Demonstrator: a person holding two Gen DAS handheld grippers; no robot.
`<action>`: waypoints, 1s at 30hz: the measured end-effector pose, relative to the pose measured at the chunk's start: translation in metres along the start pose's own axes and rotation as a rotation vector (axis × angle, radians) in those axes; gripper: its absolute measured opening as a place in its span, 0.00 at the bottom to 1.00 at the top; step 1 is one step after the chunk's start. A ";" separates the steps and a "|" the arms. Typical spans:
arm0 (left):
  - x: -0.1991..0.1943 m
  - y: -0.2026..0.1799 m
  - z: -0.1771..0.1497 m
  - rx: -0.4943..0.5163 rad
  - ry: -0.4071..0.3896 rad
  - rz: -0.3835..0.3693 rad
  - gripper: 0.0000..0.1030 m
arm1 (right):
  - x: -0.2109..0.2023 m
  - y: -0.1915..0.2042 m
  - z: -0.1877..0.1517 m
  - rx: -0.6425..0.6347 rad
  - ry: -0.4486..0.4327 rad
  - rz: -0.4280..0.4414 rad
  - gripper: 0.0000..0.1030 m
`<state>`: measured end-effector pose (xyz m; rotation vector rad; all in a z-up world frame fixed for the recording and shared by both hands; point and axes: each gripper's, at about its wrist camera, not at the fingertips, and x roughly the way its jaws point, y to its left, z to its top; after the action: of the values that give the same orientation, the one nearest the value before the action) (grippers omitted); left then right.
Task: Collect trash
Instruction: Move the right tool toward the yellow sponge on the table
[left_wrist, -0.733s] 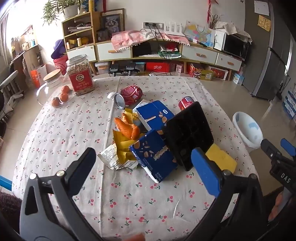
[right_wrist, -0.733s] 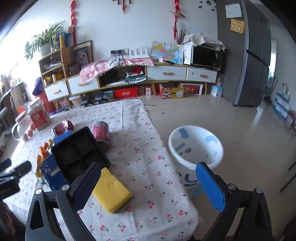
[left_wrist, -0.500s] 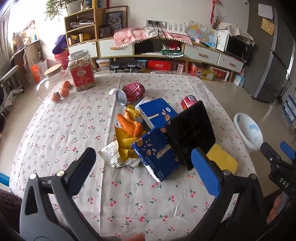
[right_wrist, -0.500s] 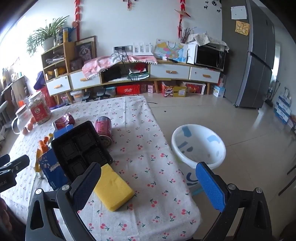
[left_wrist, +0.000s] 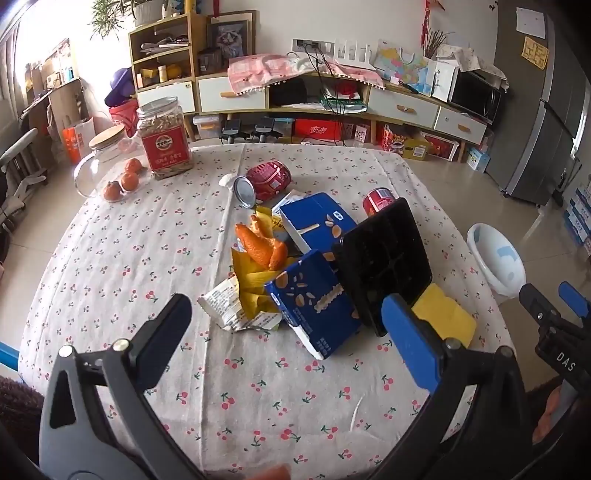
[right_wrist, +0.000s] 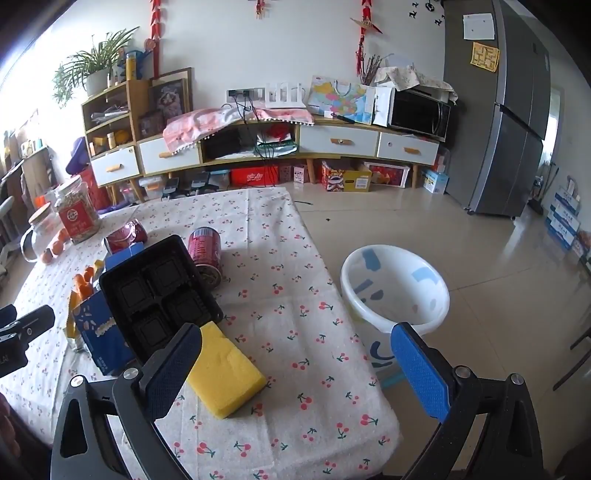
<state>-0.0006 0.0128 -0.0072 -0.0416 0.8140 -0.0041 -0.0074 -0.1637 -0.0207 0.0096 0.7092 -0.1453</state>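
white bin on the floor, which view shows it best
The right wrist view: the white bin shows whole, open top and inside visible, beside the table. The left wrist view catches it only small at the right edge.

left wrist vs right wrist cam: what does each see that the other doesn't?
Left wrist only: the crumpled white wrapper, the yellow wrapper, and a second blue box behind the pile.

Right wrist only: the open end of the lying red can, and the inside of the white bin on the floor.

Both: black tray, yellow sponge, blue snack box, glass jar. Left gripper and right gripper are open and hold nothing.
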 end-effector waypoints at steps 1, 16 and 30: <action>0.000 0.000 -0.001 -0.001 0.000 0.000 0.99 | 0.000 -0.001 0.000 0.001 0.000 0.001 1.00; 0.000 0.003 -0.002 -0.006 0.007 -0.006 0.99 | -0.008 -0.009 0.002 0.004 0.012 0.005 1.00; -0.003 0.003 -0.001 -0.011 0.011 -0.015 0.99 | -0.007 -0.012 0.004 0.016 0.014 -0.003 1.00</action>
<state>-0.0034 0.0159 -0.0061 -0.0579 0.8248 -0.0140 -0.0111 -0.1745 -0.0126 0.0252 0.7217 -0.1536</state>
